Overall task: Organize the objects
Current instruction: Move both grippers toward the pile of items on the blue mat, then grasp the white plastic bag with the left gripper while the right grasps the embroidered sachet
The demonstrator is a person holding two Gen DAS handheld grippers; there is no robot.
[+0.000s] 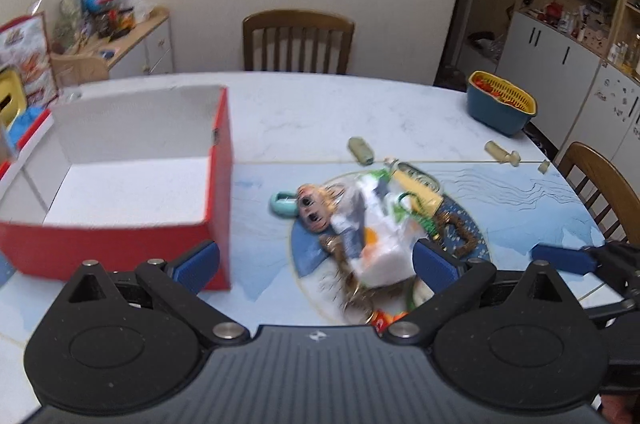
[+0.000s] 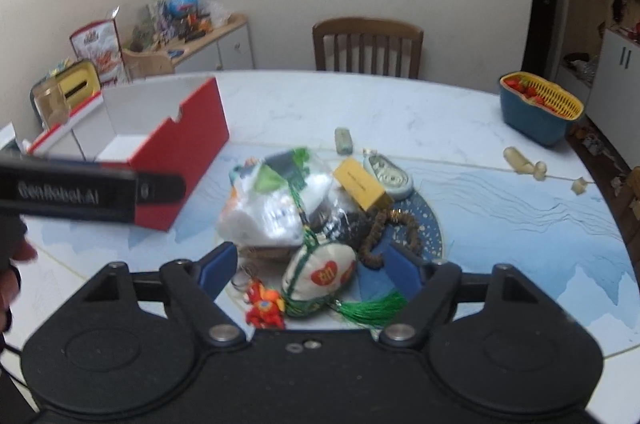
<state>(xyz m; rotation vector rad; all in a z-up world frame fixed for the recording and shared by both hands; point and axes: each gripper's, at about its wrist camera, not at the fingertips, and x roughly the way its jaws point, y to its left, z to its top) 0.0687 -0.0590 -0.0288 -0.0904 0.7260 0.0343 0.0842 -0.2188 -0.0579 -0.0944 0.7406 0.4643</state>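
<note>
An empty red box (image 1: 120,180) with a white inside stands on the table's left; it also shows in the right wrist view (image 2: 172,144). A pile of small items lies on a round blue mat (image 1: 308,256): a white plastic bag (image 1: 376,224), a doll head (image 1: 316,208), a yellow box (image 2: 362,184), brown beads (image 2: 384,228), a white sachet with red hearts (image 2: 320,274) and a green tassel (image 2: 372,308). My left gripper (image 1: 316,264) is open just before the pile. My right gripper (image 2: 312,268) is open over the sachet.
A blue basket with a yellow strainer (image 1: 500,104) stands at the far right. Small beige pieces (image 1: 502,152) and a green tube (image 1: 360,150) lie behind the pile. A teal ring (image 1: 282,204) lies left of it. Chairs stand at the far and right edges.
</note>
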